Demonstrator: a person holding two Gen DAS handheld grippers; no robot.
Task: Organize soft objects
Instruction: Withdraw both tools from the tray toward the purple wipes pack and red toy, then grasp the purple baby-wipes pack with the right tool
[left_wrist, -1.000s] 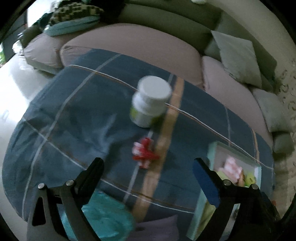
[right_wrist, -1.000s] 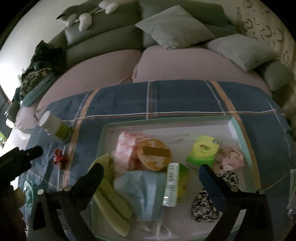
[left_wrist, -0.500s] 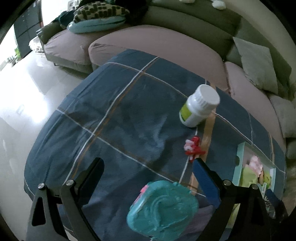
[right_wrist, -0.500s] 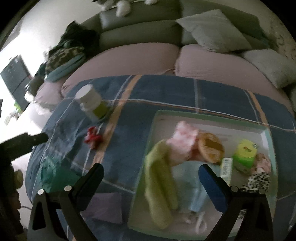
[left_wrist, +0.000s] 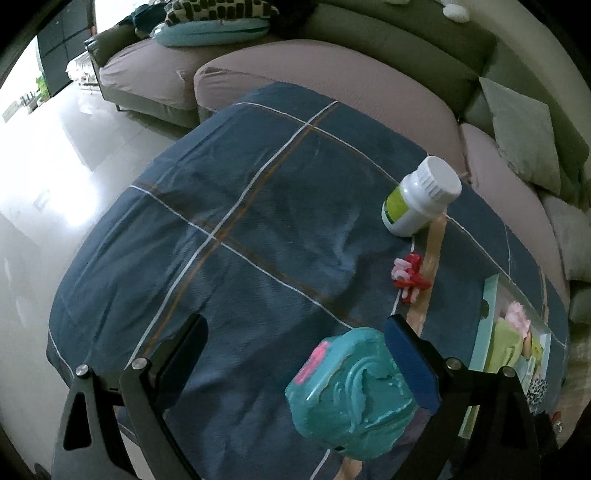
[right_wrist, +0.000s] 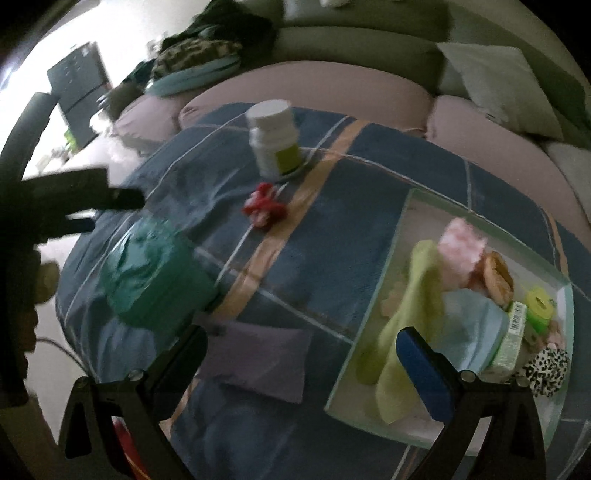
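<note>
A pale green tray (right_wrist: 402, 236) on the blue plaid cloth holds a yellow-green cloth (right_wrist: 410, 295), a pink fluffy item (right_wrist: 463, 240), a light blue cloth (right_wrist: 472, 325), a leopard-print item (right_wrist: 546, 369) and small packs. A red and pink hair tie (left_wrist: 408, 277) (right_wrist: 264, 206) lies on the cloth. A purple pouch (right_wrist: 258, 362) lies near the front edge. My left gripper (left_wrist: 295, 354) is open above the cloth, a teal case (left_wrist: 351, 395) by its right finger. My right gripper (right_wrist: 299, 365) is open above the pouch and the tray's left edge.
A white bottle with a green label (left_wrist: 421, 203) (right_wrist: 275, 140) stands behind the hair tie. The teal case also shows in the right wrist view (right_wrist: 151, 273). A sofa with cushions (left_wrist: 517, 129) runs behind the table. Bright floor (left_wrist: 55, 147) lies to the left.
Both grippers have swung left. The tray has slid to the right in both views, and the teal case and purple pouch have come into view. Both grippers stay open.
</note>
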